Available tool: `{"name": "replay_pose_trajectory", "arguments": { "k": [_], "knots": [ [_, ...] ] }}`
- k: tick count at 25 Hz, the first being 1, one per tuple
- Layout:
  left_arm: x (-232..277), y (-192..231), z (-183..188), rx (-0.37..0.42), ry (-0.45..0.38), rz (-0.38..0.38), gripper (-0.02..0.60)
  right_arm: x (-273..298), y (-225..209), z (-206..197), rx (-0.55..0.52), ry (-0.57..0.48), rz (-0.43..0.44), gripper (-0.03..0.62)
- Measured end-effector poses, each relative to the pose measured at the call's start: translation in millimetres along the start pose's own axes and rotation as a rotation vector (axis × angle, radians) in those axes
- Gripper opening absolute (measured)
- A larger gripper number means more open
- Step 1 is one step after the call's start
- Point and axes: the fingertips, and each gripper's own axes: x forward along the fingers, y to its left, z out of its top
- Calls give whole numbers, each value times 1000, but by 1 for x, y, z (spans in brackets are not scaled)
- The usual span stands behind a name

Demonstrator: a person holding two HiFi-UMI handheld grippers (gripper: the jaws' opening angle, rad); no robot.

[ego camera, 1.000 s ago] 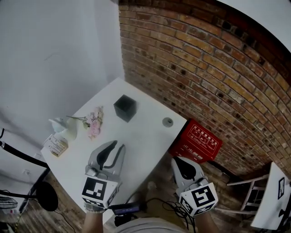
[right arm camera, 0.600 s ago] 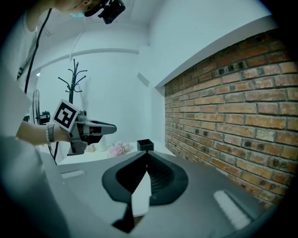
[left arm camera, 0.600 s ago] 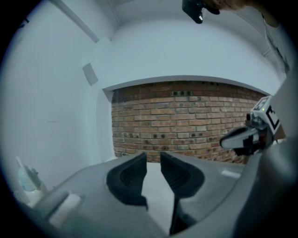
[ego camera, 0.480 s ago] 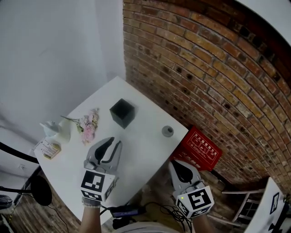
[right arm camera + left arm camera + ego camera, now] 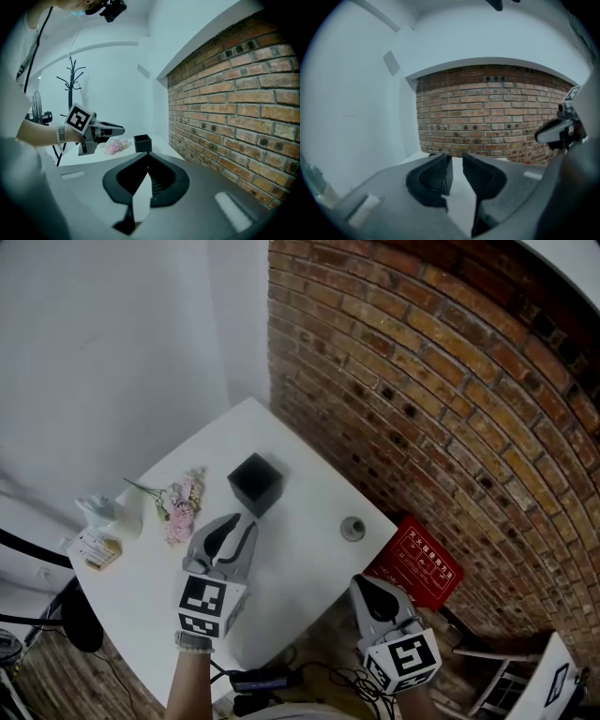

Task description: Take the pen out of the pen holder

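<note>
**Blind Reach for a Hidden Pen**

Toward the back of the white table (image 5: 309,563), risks tipping or shoving the black pen holder (image 5: 255,482) by clipping its rim with a jaw; no pen showing inside. Just short of it, left gripper (image 5: 242,523): jaws just been opening, slightly spread, nothing between. Beyond the table edge, right gripper (image 5: 147,157): pressed together, empty.

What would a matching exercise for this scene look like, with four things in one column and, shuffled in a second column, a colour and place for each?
Things:
1. pen holder
2. flowers
3. flat printed box
4. small round disc

Colour and place:
A. red, on the floor by the brick wall
B. grey, near an edge of the table
C. pink, lying left of the pen holder in the head view
D. black, standing on the table

Pairs: 1-D, 2-C, 3-A, 4-B
</note>
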Motion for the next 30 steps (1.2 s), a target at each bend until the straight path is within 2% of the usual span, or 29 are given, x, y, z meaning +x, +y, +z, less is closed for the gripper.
{"name": "replay_pose_trajectory", "arguments": {
  "k": [13, 23, 30],
  "knots": [
    [54, 31, -37, -48, 75, 55, 107, 28, -26, -13, 9, 61, 23, 3],
    [78, 35, -51, -53, 99, 52, 106, 36, -35, -26, 29, 94, 23, 3],
    [82, 32, -51, -26, 110, 52, 37, 35, -36, -33, 39, 109, 21, 3]
  ]
}}
